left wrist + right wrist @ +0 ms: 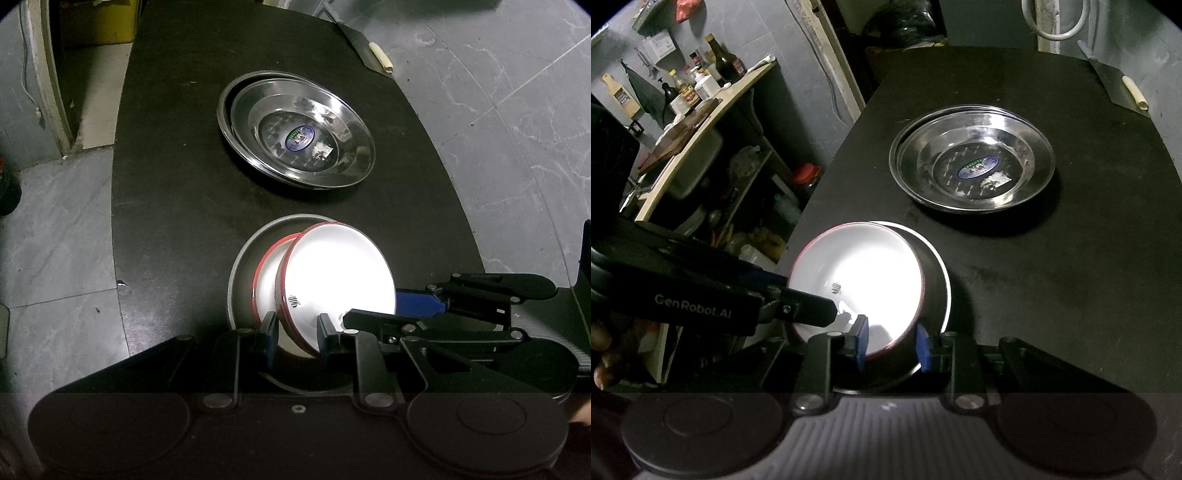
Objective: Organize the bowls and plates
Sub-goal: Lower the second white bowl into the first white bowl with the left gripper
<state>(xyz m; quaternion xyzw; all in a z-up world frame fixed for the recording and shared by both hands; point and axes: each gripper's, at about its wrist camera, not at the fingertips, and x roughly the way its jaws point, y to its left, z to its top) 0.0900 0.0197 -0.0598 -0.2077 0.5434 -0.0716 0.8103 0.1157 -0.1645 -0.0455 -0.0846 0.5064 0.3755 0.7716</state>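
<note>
Nested bowls point(332, 273) (black table point(177, 192), grey floor point(62, 240))

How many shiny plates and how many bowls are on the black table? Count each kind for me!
Shiny steel plates: 2, stacked
White bowls with red rims: 2
Grey bowl under them: 1
Total: 5

Dim room in both fisheye views, corners vignetted black and straight edges bowed. Glare burns the white bowl point(340, 273) to a featureless patch at six o'clock. The steel plates point(295, 136) carry soft reflections. The black worktop point(177, 184) swallows shadow detail.
</note>
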